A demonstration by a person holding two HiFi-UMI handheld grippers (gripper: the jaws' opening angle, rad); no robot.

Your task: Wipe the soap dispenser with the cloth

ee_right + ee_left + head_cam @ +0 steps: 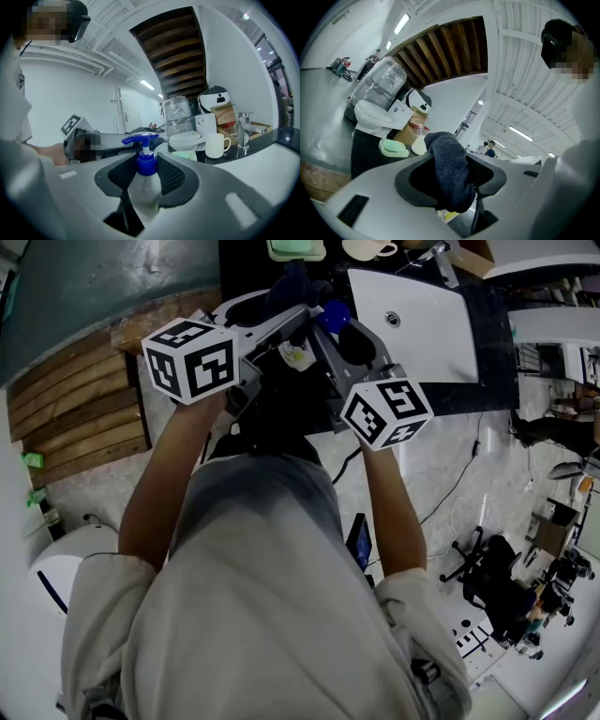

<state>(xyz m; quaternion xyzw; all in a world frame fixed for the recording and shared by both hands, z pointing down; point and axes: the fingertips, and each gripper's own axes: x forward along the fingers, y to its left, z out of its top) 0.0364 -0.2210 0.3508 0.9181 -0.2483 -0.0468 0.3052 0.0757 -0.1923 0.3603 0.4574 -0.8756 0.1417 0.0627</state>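
The soap dispenser (pixel 146 165), a clear bottle with a blue pump head, stands upright between the jaws of my right gripper (pixel 147 171), which is shut on its neck. In the head view its blue pump (pixel 333 317) shows above the counter edge. My left gripper (pixel 450 166) is shut on a dark blue cloth (pixel 451 174) that bulges out over the jaws. Below the cloth a bit of the bottle's yellow label (pixel 447 214) shows. In the right gripper view the left gripper (pixel 89 140) reaches in from the left, close behind the pump. Whether cloth and bottle touch is hidden.
A white sink (pixel 422 315) with a chrome tap (pixel 246 124) lies to the right on the black counter. A white mug (pixel 216 145), a green soap dish (pixel 393 147) and a white lidded bowl (pixel 187 138) stand behind. Wooden slats (pixel 75 418) lie left.
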